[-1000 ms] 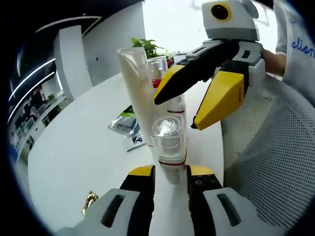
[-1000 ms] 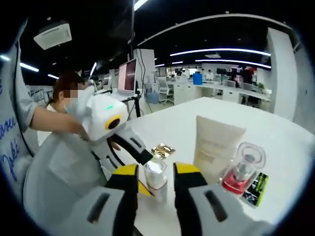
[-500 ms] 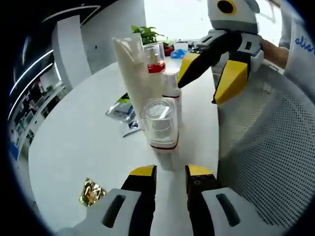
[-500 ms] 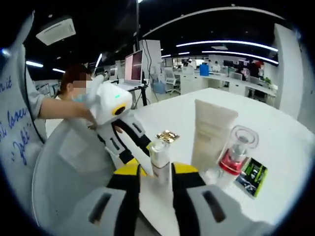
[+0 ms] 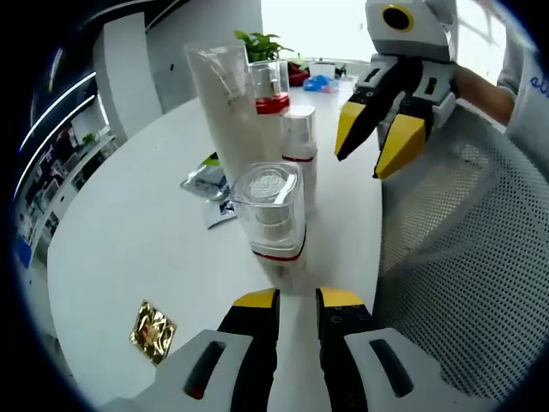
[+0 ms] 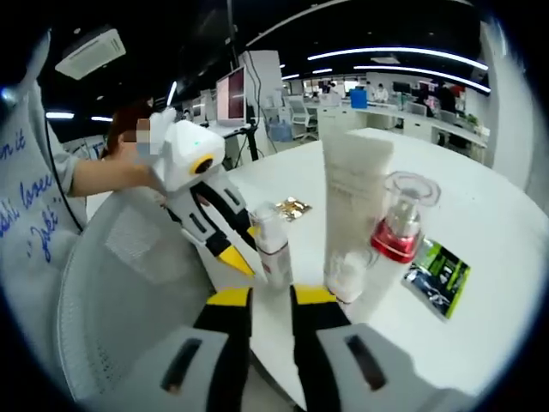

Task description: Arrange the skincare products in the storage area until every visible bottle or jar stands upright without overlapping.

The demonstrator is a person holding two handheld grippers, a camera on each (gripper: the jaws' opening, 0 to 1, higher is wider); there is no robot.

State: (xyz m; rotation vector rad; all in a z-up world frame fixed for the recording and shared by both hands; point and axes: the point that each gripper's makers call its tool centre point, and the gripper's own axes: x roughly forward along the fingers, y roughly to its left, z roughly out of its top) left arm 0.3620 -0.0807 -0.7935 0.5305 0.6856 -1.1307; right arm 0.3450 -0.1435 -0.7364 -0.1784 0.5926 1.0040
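Observation:
Several skincare products stand upright in a cluster on the white round table. Nearest my left gripper is a clear-capped bottle with a red band. Behind it are a white pump bottle, a tall cream tube and a red clear-capped bottle. The left jaws are shut with nothing between them, just short of the nearest bottle. My right gripper is also shut and empty, facing a slim bottle, the tube and the red bottle. The right gripper hangs apart from the bottles.
A green sachet and a gold foil packet lie flat on the table. A white mesh chair stands against the table's edge beside both grippers. A person's sleeve is at the left. A potted plant is behind.
Both grippers have drawn back from the bottles, and their jaws have narrowed from open to shut. The bottle that sat between the jaws now stands free on the table.

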